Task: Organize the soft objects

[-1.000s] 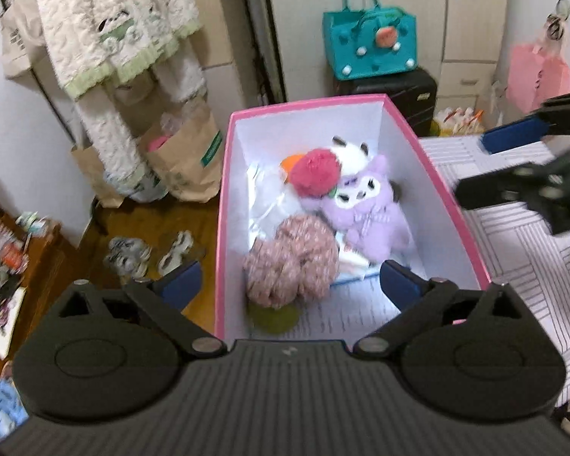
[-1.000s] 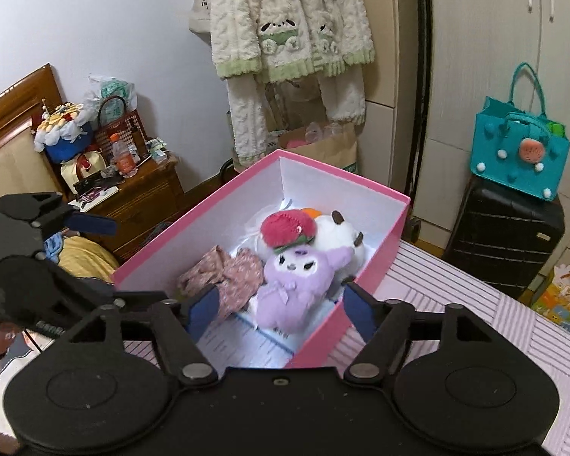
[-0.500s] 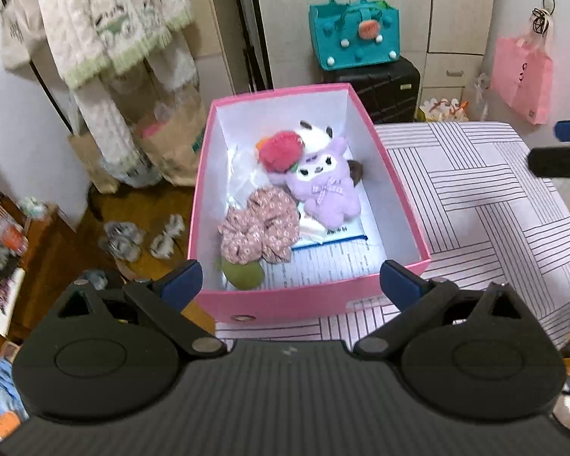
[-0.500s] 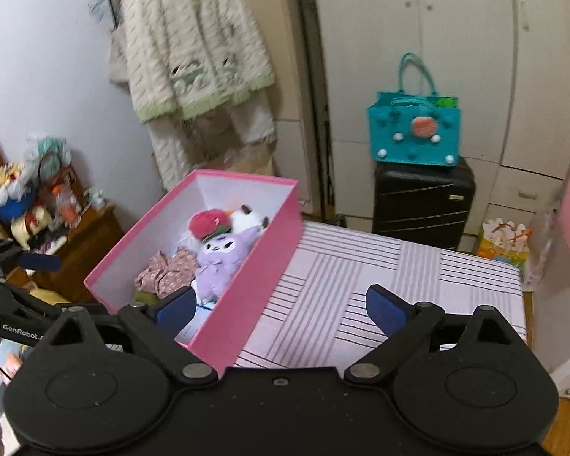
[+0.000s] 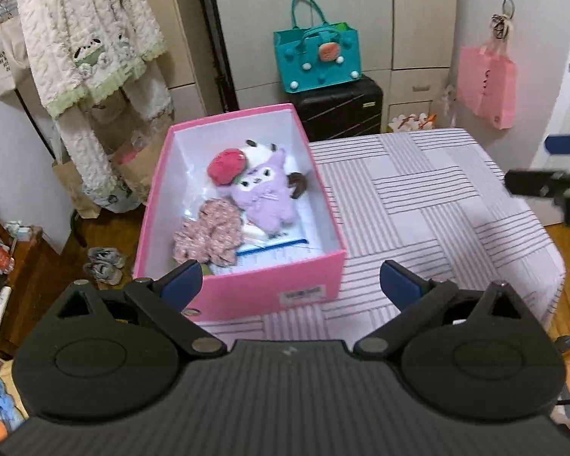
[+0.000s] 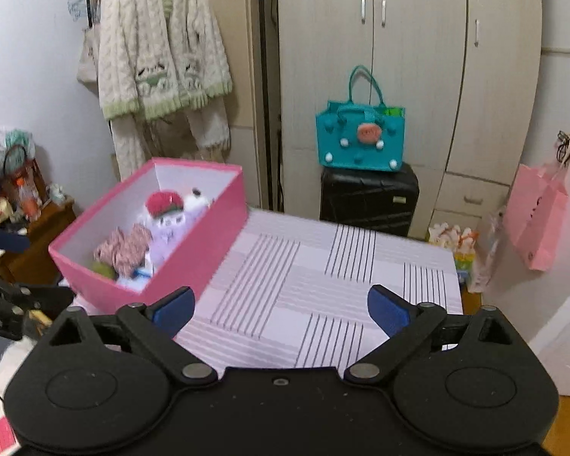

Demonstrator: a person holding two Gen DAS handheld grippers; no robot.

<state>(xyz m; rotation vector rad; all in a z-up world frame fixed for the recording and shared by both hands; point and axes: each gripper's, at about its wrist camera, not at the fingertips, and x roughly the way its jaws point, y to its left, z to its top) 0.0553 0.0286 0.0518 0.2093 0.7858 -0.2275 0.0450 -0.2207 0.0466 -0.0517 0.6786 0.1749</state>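
Observation:
A pink box (image 5: 269,285) stands at the left end of a striped table (image 5: 418,205). Inside lie a purple plush (image 5: 264,193), a red plush ball (image 5: 226,167), a white plush (image 5: 260,148) behind them, pink floral scrunchies (image 5: 209,231) and a green item (image 6: 103,269). The box also shows in the right wrist view (image 6: 193,254). My left gripper (image 5: 290,283) is open and empty, held back above the box's near wall. My right gripper (image 6: 281,309) is open and empty above the table, right of the box.
A teal bag (image 6: 359,140) sits on a black suitcase (image 6: 368,199) behind the table. A cream sweater (image 6: 159,57) hangs at the back left. A pink bag (image 6: 537,216) hangs at the right. A wooden cabinet (image 6: 30,239) with clutter stands at the left.
Both grippers have drawn back and up from the box, which now looks smaller and farther. The right gripper has swung right over the striped table. Both stay open and empty.

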